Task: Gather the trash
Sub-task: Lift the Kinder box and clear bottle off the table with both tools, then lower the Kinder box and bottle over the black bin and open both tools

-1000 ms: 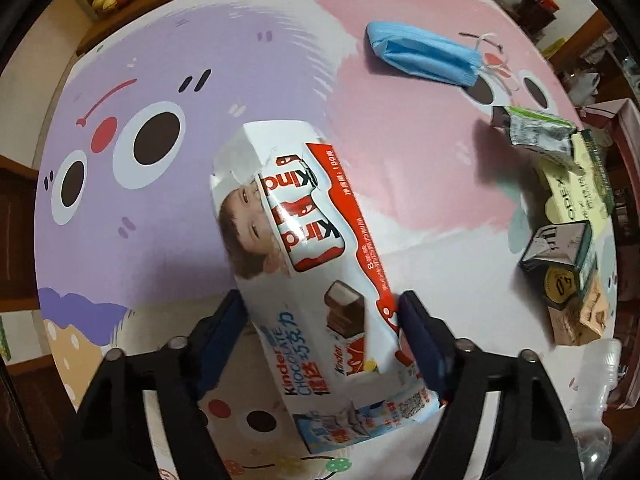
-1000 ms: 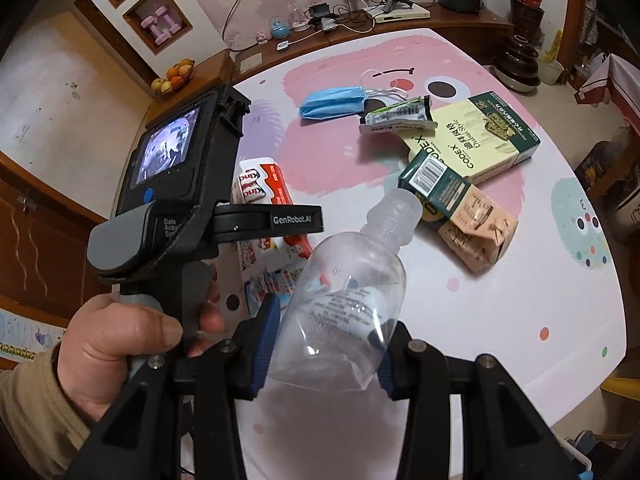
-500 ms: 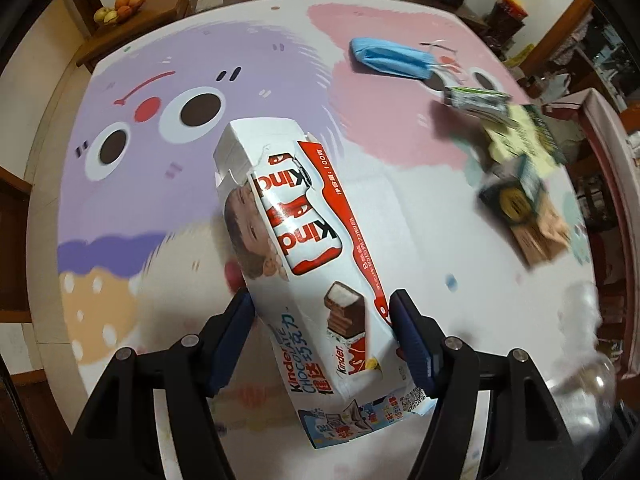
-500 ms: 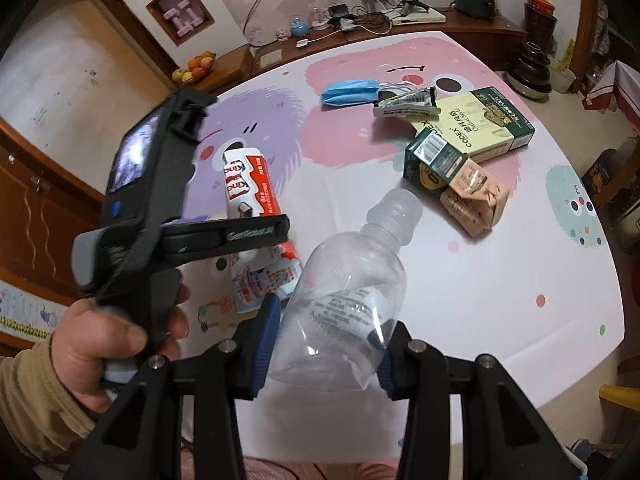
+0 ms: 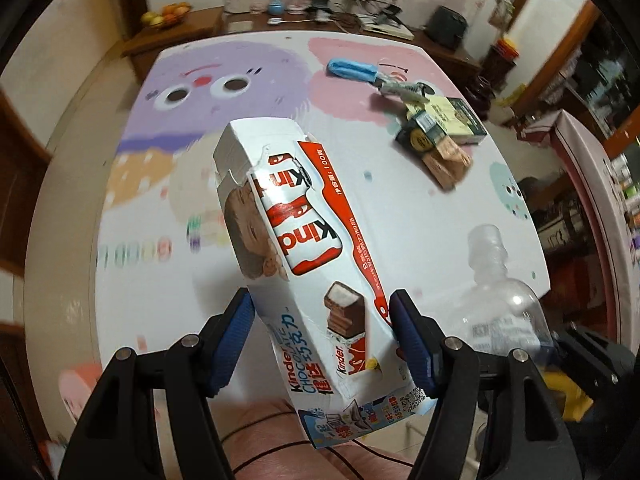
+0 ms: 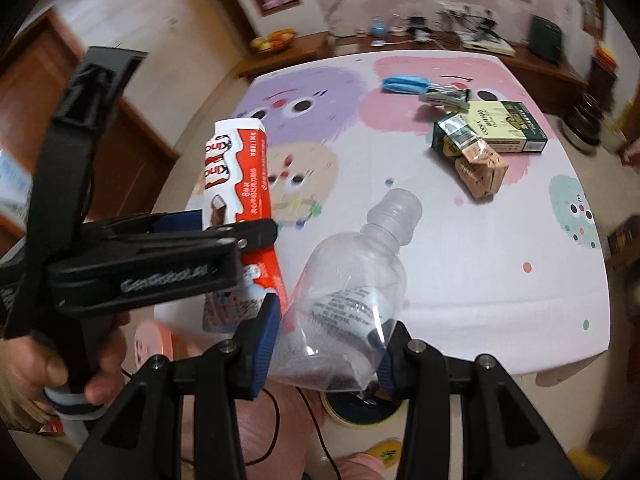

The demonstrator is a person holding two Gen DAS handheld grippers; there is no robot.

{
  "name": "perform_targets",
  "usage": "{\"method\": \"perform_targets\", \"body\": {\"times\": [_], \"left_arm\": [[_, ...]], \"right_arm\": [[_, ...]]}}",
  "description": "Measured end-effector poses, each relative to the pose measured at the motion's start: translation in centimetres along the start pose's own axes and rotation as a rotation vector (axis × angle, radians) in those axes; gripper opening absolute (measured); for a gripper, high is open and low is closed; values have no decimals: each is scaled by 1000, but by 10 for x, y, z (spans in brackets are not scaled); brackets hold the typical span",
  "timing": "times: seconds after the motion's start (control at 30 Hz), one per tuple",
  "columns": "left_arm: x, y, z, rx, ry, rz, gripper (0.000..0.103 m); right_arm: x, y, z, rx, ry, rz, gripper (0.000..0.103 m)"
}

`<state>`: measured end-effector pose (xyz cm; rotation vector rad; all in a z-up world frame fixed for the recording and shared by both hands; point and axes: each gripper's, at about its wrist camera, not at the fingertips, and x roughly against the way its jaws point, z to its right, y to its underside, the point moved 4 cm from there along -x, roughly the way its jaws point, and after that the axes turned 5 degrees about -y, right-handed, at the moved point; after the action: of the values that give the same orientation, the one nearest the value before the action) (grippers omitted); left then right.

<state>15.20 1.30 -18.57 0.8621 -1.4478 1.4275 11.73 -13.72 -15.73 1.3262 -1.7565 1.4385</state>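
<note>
- The left hand-held gripper (image 5: 322, 338) is clamping a white-and-red Kinder chocolate box (image 5: 298, 248) between its blue pads (image 5: 232, 338); the box is pointing toward 12 o'clock in the left wrist view and is being held above the bench (image 5: 160, 272), clear of its surface.
- In the right wrist view the same box (image 6: 240, 184) is appearing at 9 o'clock, with the left hand-held gripper (image 6: 224, 232) seen from the side and a person's hand (image 6: 52, 364) wrapping its handle at 8 o'clock.
- The right hand-held gripper (image 6: 326, 344) is squeezing the flattened lower end of a clear plastic bottle (image 6: 360, 280); the bottle's capless neck is pointing toward 1 o'clock, and the bottle is off the bench.
- In the left wrist view that bottle (image 5: 500, 292) is showing at 4 o'clock, just beside the box.
- Lying on the bench at 1 o'clock in the right wrist view are a blue face mask (image 6: 404, 84), a crumpled foil wrapper (image 6: 444, 98) touching it, a flat green-and-cream carton (image 6: 504, 126), and a dark green box (image 6: 454, 138) resting against a brown paper packet (image 6: 482, 170).
- The bench is wearing a white cloth printed with purple, pink and cream cartoon faces.
- A fruit bowl (image 6: 276, 38) is standing on a wooden sideboard beyond the bench at 11 o'clock.
</note>
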Motion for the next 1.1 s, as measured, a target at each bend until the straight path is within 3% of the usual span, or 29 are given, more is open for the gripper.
{"method": "perform_targets", "body": {"times": [0.23,0.53,0.77,1.1], "left_arm": [[12,92,16,75,-51,-22,68],[-13,167,27,40,-85,-112,68],[-67,215,36,-6,-64,-208,68],[-173,239,24,-44,-8,-300,69]], "right_arm": [[2,68,3,64,-67,-103,43],[-35,141,9,47,-99,-235,43],[-93,195,32,-16,-77,-326,43],[-185,233,71,-99,-69,-360,43]]}}
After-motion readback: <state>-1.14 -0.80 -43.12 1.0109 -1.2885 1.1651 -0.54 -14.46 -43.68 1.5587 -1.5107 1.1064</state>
